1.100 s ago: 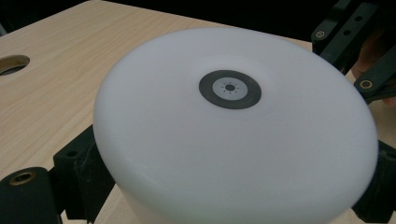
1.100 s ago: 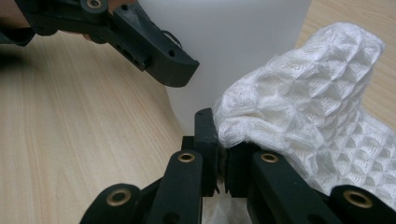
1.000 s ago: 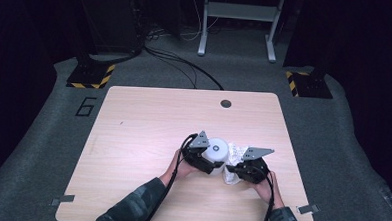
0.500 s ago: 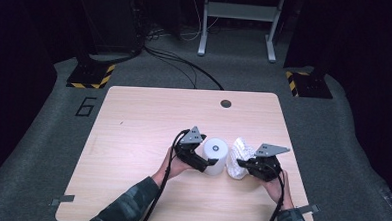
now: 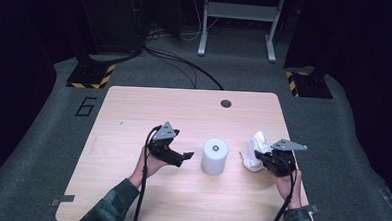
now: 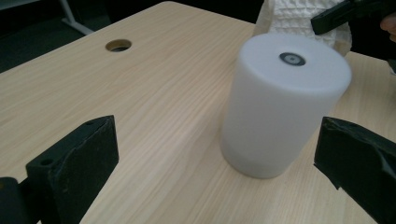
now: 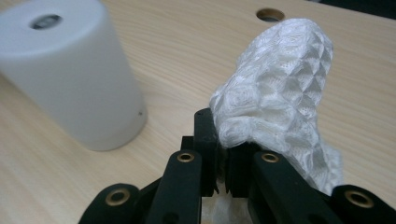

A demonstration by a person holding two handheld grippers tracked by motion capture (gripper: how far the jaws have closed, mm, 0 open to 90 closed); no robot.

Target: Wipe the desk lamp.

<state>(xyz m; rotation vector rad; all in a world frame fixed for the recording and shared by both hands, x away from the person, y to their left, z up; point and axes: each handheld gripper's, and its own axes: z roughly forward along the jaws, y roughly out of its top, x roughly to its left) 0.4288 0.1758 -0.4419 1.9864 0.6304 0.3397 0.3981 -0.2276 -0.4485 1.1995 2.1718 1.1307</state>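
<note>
Floor mat [image 5: 43, 134] reads "6" [image 5: 86, 106]; left gripper [image 5: 186, 155] released, right gripper [image 5: 258, 154] clenched on cloth [image 5: 256, 148].

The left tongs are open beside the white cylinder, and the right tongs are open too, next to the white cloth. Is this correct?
Not quite. The right tongs are shut on the white cloth, as the right gripper view shows. The left tongs are indeed open beside the white cylinder.
</note>
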